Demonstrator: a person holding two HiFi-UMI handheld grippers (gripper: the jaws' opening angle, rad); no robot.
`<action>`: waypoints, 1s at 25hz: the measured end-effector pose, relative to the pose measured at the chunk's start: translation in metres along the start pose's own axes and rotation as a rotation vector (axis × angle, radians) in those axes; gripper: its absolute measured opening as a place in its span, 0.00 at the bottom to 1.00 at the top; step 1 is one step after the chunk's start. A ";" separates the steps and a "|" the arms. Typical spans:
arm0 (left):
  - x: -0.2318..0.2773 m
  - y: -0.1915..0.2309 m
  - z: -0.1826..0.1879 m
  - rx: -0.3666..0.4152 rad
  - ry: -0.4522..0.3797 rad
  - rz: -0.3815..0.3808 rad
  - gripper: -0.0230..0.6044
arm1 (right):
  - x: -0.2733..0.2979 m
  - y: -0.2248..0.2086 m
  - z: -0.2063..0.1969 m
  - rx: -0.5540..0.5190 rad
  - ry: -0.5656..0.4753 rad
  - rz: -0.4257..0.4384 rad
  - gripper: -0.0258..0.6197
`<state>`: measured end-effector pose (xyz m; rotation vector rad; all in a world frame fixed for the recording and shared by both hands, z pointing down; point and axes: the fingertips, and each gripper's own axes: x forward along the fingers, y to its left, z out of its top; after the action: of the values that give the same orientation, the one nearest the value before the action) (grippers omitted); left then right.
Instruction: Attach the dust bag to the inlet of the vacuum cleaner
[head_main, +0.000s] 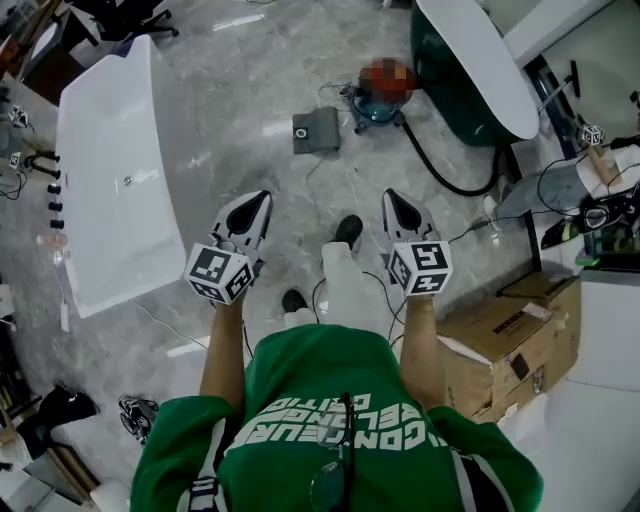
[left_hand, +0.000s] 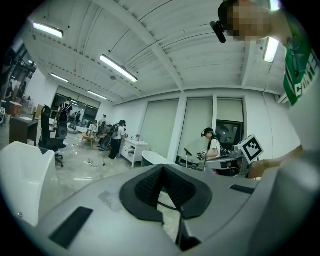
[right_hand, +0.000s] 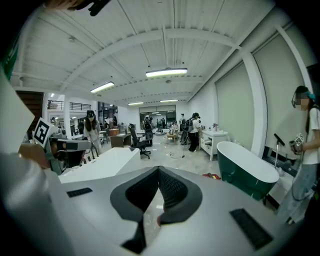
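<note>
A small blue vacuum cleaner (head_main: 375, 108) stands on the marble floor ahead, with a black hose (head_main: 440, 172) curving off to the right. Just left of it lies a flat grey dust bag (head_main: 316, 130) with a round hole in its face. My left gripper (head_main: 263, 197) and right gripper (head_main: 389, 194) are held side by side in front of the person's body, well short of both objects. The jaws of each meet at the tips with nothing between them, as the left gripper view (left_hand: 162, 166) and the right gripper view (right_hand: 159, 168) show. Neither of those views shows the bag or the vacuum.
A long white bathtub (head_main: 110, 180) lies at the left and a dark green one (head_main: 470, 70) at the upper right. A cardboard box (head_main: 515, 340) sits close on the right, beside cables and equipment. The person's feet (head_main: 347, 232) stand between the grippers. Other people work farther off.
</note>
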<state>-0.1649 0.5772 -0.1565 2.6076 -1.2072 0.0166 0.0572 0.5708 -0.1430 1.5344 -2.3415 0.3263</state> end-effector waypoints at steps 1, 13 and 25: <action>0.012 0.008 0.000 0.003 0.001 0.002 0.04 | 0.015 -0.010 0.001 0.000 0.000 0.000 0.05; 0.197 0.118 0.027 0.045 0.054 0.076 0.04 | 0.208 -0.137 0.053 -0.032 0.022 0.079 0.05; 0.304 0.151 0.039 0.038 0.067 0.108 0.04 | 0.313 -0.212 0.086 -0.050 0.047 0.152 0.05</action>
<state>-0.0836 0.2476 -0.1215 2.5489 -1.3341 0.1484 0.1238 0.1914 -0.0984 1.3153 -2.4165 0.3335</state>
